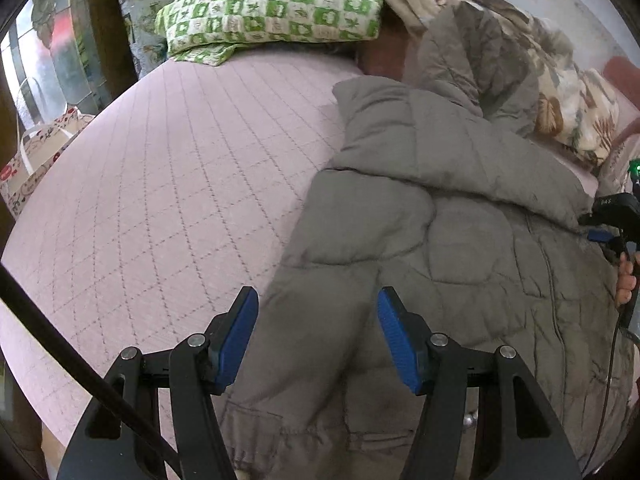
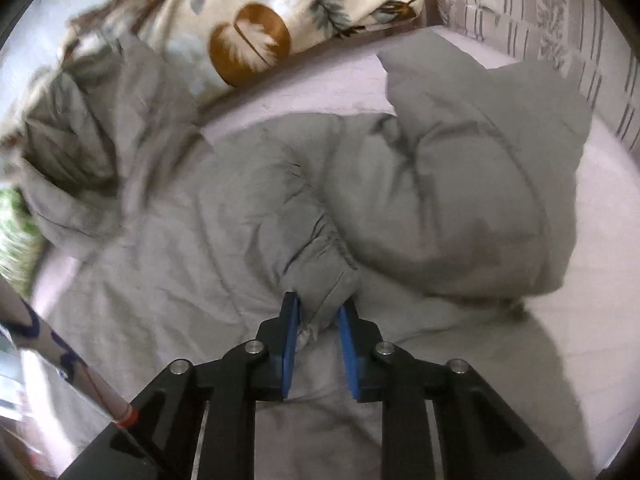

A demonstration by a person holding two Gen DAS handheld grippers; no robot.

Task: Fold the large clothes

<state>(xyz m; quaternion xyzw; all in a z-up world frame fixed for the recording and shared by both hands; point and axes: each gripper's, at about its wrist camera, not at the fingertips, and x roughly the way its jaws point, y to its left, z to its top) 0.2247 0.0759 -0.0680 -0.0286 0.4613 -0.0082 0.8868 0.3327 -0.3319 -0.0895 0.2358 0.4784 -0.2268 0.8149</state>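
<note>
- Grey quilted puffer jacket (image 1: 460, 248): spread across the pale pink quilted bed (image 1: 168, 184), its hood end near the headboard side and one sleeve folded over the body.
- Sleeve cuff (image 2: 324, 280): gathered, elasticated end of the grey sleeve, raised off the jacket body and caught between the blue pads of the right claw (image 2: 320, 320).
- Right claw: jaws narrowed onto the cuff, both pads pressing the fabric; also seen at the right edge of the left wrist view, with the person's fingers (image 1: 626, 280) on its handle.
- Left claw (image 1: 318, 300): jaws about half open, poised over the lower edge of the jacket near a snap-buttoned pocket; the pads stand clear of the fabric and nothing is gripped.
- Green-and-white checked pillow (image 1: 272, 4): lies at the head of the bed, beside the jacket's hood.
- Cream leaf-print blanket (image 2: 256, 28): bunched along the far side of the bed, touching the hood.
- Striped pink fabric (image 2: 532, 20): behind the bed in the right wrist view.
</note>
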